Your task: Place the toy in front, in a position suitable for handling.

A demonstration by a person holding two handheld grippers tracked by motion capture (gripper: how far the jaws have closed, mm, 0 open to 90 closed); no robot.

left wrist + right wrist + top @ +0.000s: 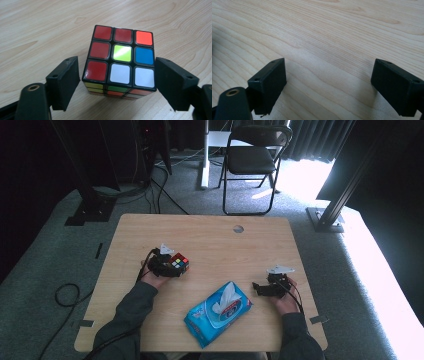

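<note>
Rubik's cube [120, 62], scrambled, resting on the wooden table [220, 240], left of centre and about midway between near and far edges. Top face in the left gripper view: four red stickers along the far row and left column, one orange at the far right corner, yellow-green in the middle, blue to its right, two white along the near row. Black edges, green and yellow stickers showing on the near side face.

Left gripper [117, 80] set around the cube, one black jaw on each side of its lower near part. Jaws spread to roughly the cube's width; a thin gap visible at the left jaw, the right jaw very close to or touching the cube, contact impossible to judge. No lift off the table evident.

Further right and nearer, a blue pack of wet wipes [218, 313], lying flat at an angle, a white tissue poking up from its top.

Right gripper [328, 82] at the right part of the table, well apart from the cube, beside the wipes pack. Jaws wide apart, holding nothing, bare wood grain between them.

Beyond the far edge of the table, a black folding chair [253, 160] on grey carpet.
</note>
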